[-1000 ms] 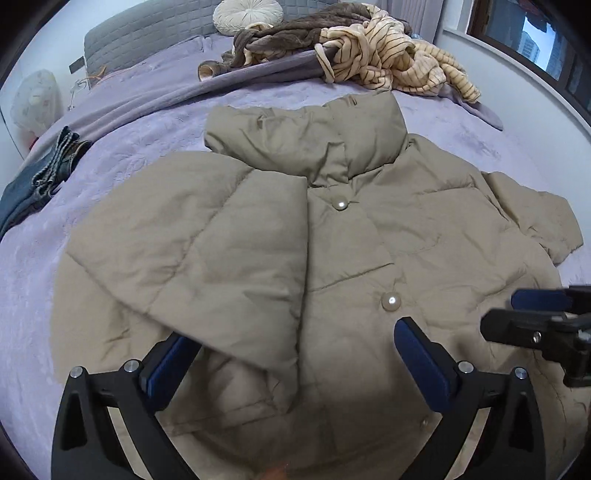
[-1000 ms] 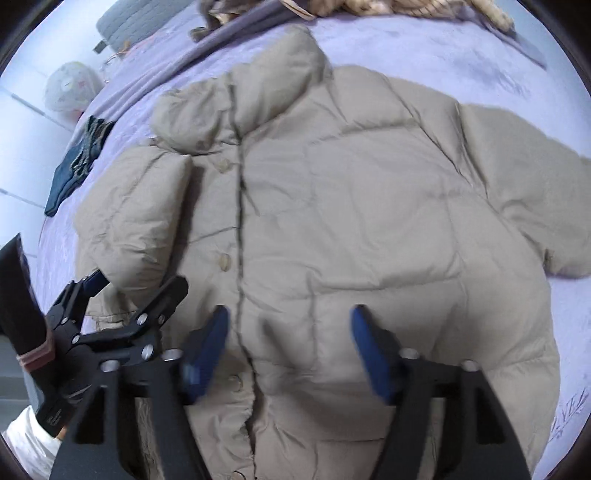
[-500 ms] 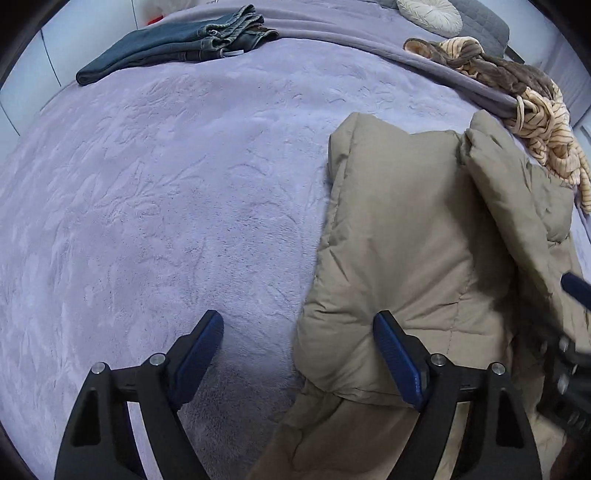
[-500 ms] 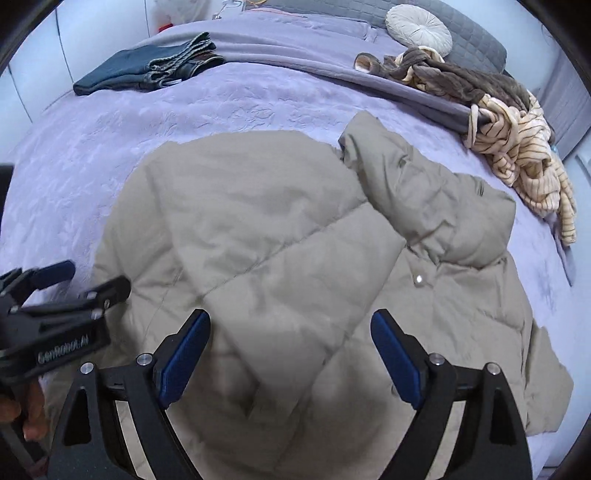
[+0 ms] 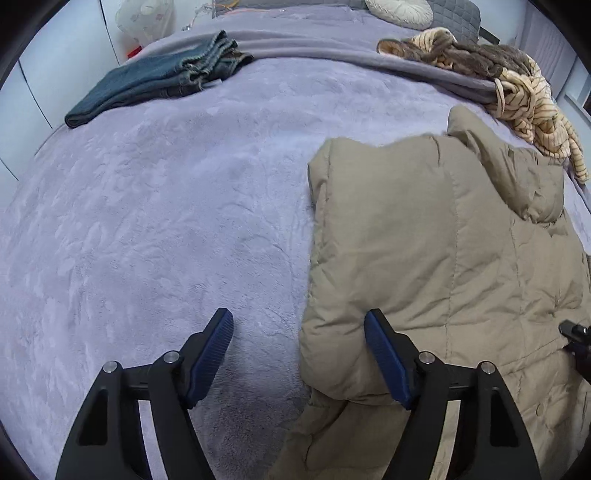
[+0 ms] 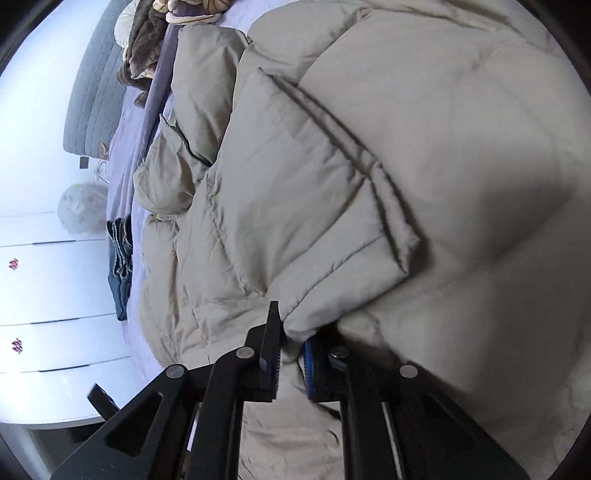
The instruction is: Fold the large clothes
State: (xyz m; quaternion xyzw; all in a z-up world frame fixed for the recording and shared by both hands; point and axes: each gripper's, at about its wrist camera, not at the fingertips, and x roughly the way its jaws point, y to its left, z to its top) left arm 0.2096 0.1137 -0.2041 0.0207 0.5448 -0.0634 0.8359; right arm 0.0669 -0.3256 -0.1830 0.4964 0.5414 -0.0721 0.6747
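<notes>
A beige puffer jacket (image 5: 443, 258) lies on the purple bed cover (image 5: 147, 240), its left side folded over the front. My left gripper (image 5: 299, 350) hovers at the jacket's left folded edge. Its jaws are closing: the right pad (image 5: 388, 354) rests on the fabric, the left pad (image 5: 212, 354) stands over bare cover, and the edge lies between them unpinched. In the right wrist view the jacket (image 6: 406, 166) fills the frame. My right gripper (image 6: 291, 350) is rolled sideways and its jaws are closing on a fold of the padded fabric, which is pinched between the pads.
Folded jeans (image 5: 159, 81) lie at the far left of the bed. A heap of striped and brown clothes (image 5: 517, 96) and a round cushion (image 5: 399, 11) sit by the grey headboard. White drawers (image 6: 44, 288) stand beside the bed. The other gripper's tip (image 5: 576, 339) shows at the right edge.
The left jaws have narrowed around the jacket's folded edge. The right gripper has rolled, dropped onto the jacket, and closed from wide open onto a fold of it.
</notes>
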